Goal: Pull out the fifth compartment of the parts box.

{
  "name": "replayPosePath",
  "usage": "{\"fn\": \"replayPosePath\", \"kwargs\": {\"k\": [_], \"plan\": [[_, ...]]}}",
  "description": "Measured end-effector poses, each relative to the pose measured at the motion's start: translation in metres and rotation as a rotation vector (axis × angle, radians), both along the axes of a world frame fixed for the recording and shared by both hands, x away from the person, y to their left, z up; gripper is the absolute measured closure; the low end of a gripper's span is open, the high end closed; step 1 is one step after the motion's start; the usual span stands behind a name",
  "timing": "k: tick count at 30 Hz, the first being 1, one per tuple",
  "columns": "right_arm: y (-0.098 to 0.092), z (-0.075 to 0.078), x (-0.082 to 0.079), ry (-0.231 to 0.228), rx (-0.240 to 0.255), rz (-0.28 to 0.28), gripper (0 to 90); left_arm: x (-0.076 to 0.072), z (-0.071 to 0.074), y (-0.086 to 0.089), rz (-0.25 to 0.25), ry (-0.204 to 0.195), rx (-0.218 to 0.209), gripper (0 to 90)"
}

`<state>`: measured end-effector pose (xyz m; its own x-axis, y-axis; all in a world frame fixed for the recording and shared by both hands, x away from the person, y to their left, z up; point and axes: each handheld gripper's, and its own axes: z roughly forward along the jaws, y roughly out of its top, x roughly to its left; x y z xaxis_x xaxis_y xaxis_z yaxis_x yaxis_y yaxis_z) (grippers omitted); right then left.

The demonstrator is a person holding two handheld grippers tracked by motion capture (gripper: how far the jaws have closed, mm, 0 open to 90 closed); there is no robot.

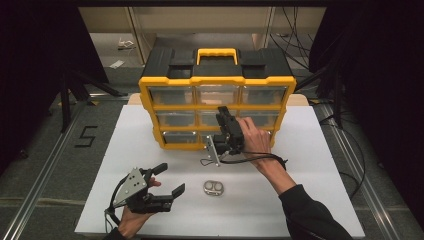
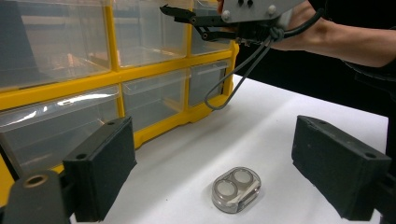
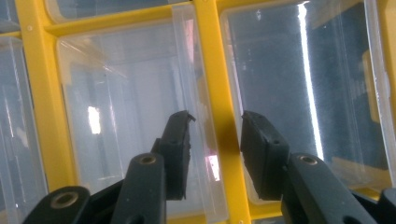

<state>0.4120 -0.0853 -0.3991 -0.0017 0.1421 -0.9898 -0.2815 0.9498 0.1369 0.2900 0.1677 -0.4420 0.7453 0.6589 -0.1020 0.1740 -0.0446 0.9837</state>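
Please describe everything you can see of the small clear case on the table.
The case is small, rounded and of clear plastic, with two round white discs side by side inside. It lies flat and closed on the white table, in front of the yellow drawer box. Nothing touches it; the open left gripper hovers nearby.

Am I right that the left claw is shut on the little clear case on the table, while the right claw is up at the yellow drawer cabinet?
Not quite. The left claw is open, and the little clear case lies untouched on the table between its jaws, as the left gripper view shows. The rest holds: the right claw is up at the yellow drawer cabinet.
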Motion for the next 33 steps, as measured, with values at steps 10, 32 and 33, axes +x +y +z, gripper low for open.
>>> {"fn": "replayPosePath", "kwargs": {"k": [10,32,33], "plan": [[0.0004,-0.0026,-0.0011,-0.029,-0.04,-0.004,65.7,0.0001,0.0,0.0002,-0.001,0.001,-0.001,13.1],[0.0012,-0.0049,-0.0031,-0.006,-0.068,-0.009,78.1,-0.0001,0.0002,0.0001,-0.001,0.0,0.0,13.2],[0.0012,-0.0049,-0.0031,-0.006,-0.068,-0.009,78.1,-0.0002,0.0001,0.0001,-0.001,0.0,0.0,13.2]]}}
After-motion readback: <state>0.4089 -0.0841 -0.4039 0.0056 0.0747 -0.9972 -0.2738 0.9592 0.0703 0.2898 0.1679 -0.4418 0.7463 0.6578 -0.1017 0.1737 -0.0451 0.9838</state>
